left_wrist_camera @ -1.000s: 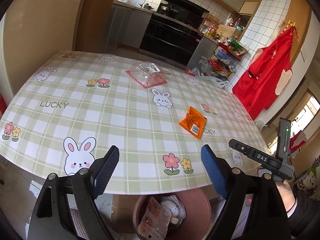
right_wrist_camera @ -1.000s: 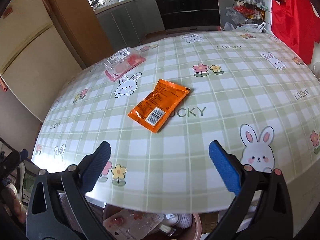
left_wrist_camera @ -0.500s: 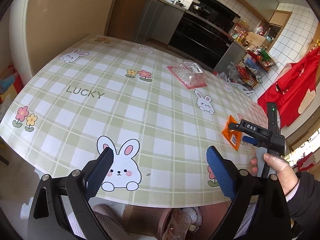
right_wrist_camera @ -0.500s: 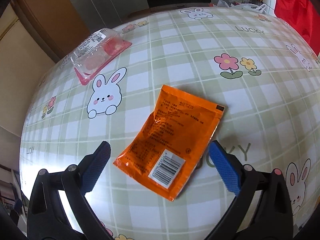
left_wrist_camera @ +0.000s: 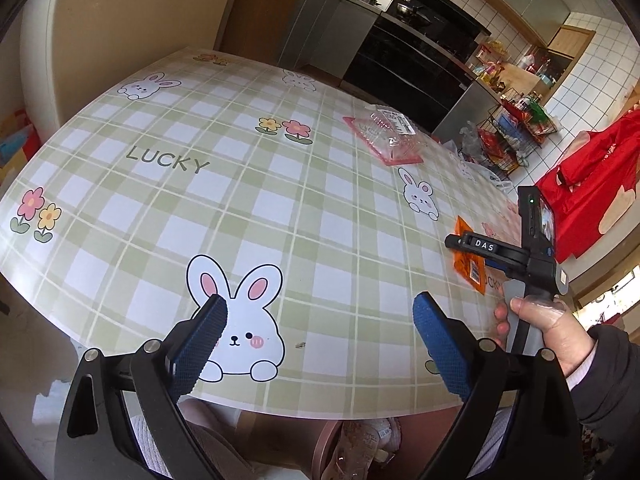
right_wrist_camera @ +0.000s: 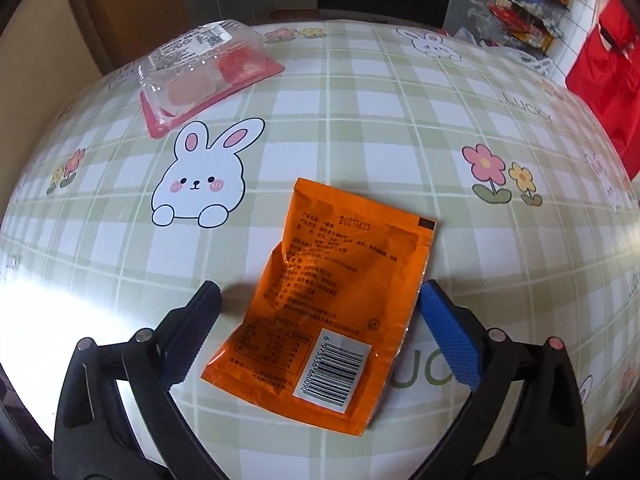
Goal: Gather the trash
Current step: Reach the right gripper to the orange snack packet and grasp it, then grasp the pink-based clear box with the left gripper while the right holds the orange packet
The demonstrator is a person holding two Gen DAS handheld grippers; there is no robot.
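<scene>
My right tool [right_wrist_camera: 320,298] hung over the orange sachet [right_wrist_camera: 332,300], jaws wide and just starting to close, nothing gripped. The sachet lay flat on the bench [right_wrist_camera: 360,92] between the two blue pads [right_wrist_camera: 448,340]; the right pad sat just beside its right edge, the left pad stood clear with bare cloth between. Crinkled foil, rectangular, printed back up, white barcode label at the corner nearest me, one dent along its left side. Open cloth all round it, with no other thing near.

The clear plastic clamshell on a pink tray [right_wrist_camera: 208,68] sat well apart, far left, near the far rim of the bench. Glossy ribbed lid with a white label.

The bench cover was smooth and shiny, pale green and white check, printed with rabbits, flowers and the word LUCKY; strong glare at the near-left.

My left tool [left_wrist_camera: 316,320] was wide open and empty, poised above the near rim of the bench over a printed rabbit. Knurled blue pads, black arms. Below that rim, a brownish round bin [left_wrist_camera: 348,440] with wrappers inside. From the left view my right hand [left_wrist_camera: 548,324] gripped the grey handle, right tool over the orange sachet [left_wrist_camera: 470,268] close to the bench's right edge; the clamshell [left_wrist_camera: 384,140] sat farther off.
</scene>
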